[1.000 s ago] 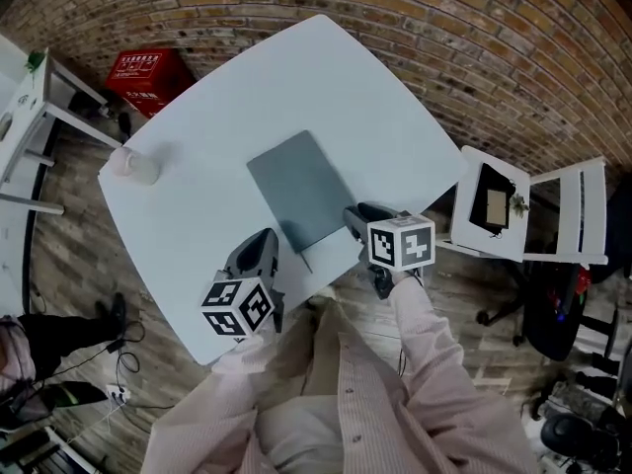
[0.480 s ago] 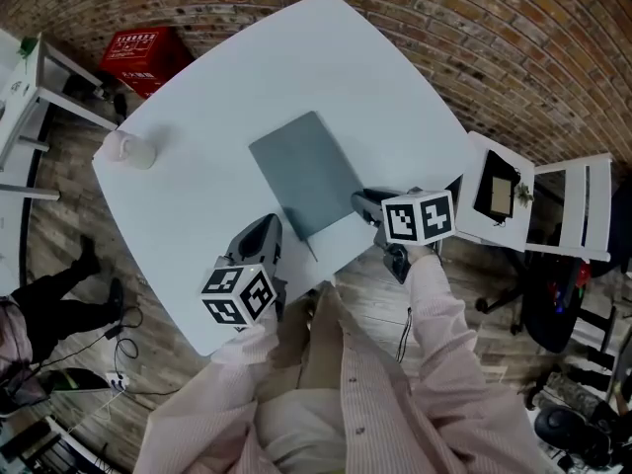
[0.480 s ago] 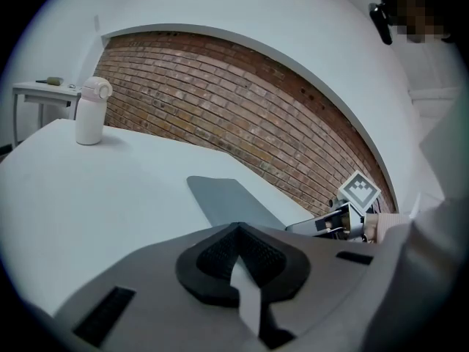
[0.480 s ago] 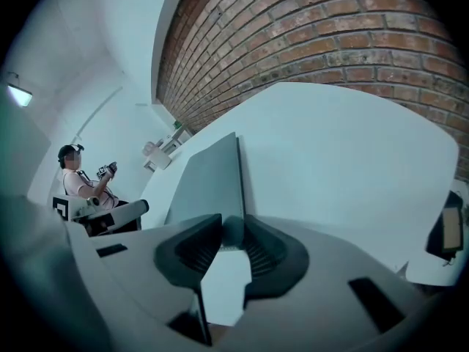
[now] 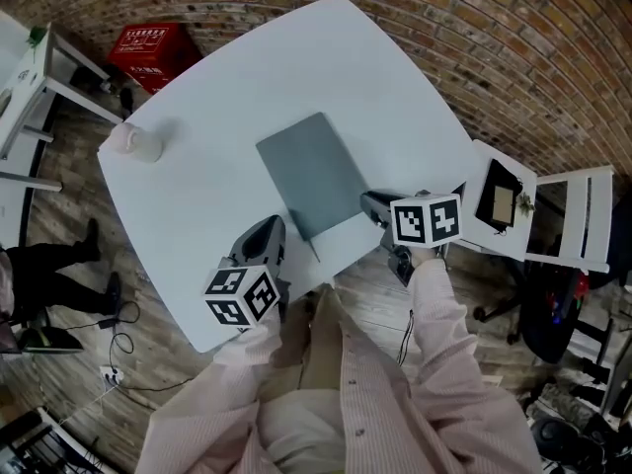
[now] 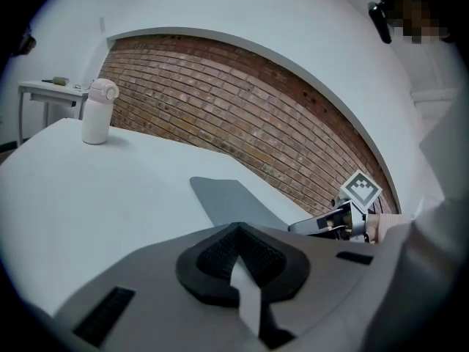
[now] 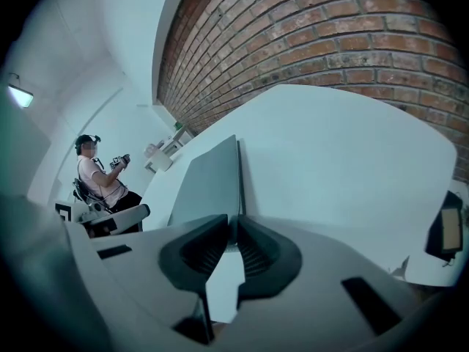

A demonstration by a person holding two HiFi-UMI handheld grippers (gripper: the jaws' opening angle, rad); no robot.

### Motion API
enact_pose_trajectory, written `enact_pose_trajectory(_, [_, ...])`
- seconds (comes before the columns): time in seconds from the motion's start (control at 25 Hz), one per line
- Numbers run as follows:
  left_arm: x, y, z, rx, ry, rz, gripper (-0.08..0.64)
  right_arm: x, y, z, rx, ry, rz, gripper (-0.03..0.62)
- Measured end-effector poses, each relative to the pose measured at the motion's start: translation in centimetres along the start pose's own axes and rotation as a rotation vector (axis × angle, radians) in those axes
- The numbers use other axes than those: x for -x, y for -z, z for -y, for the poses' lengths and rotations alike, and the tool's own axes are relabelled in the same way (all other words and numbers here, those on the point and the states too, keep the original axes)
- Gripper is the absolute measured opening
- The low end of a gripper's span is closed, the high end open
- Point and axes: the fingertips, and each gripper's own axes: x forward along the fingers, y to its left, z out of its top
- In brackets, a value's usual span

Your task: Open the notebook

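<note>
Notebook (image 5: 314, 174) cover edge pinched by the right gripper (image 7: 233, 224), jaws just closing — lift only the cover; left gripper (image 6: 236, 227) closed, empty.

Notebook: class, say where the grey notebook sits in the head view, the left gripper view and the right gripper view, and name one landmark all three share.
Head view: the notebook is mid-picture, flat on the white table.
Left gripper view: just below centre, lying flat.
Right gripper view: left of centre, seen along its long edge.
Shared landmark: the brick wall beyond the table.
</note>
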Motion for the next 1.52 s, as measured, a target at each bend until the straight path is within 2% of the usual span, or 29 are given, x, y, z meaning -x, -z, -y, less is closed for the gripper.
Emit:
enact_pose_trajectory(0.52, [2.0,0.0,-0.1,0.028,-0.051,0.080,-0.008,1.8,-1.3,-1.7,0.037,-0.038,0.098,0.032])
enact_pose_trajectory(1.0, [5.7,-0.8,-1.2,0.021,-0.090,0.149,-0.008,4.3,-2.9,-6.7,0.175,-0.031,0.183,0.028])
enact_pose_trajectory(1.28, [8.1,-0.7,-2.5,0.027,-0.083,0.168,-0.008,4.9,-3.2,-9.9,0.247,0.008,0.215,0.026])
enact_pose_trajectory(1.52, [10.5,-1.1,-3.8,0.025,-0.066,0.176,-0.008,5.1,-3.2,-12.8,0.305,0.073,0.228,0.026])
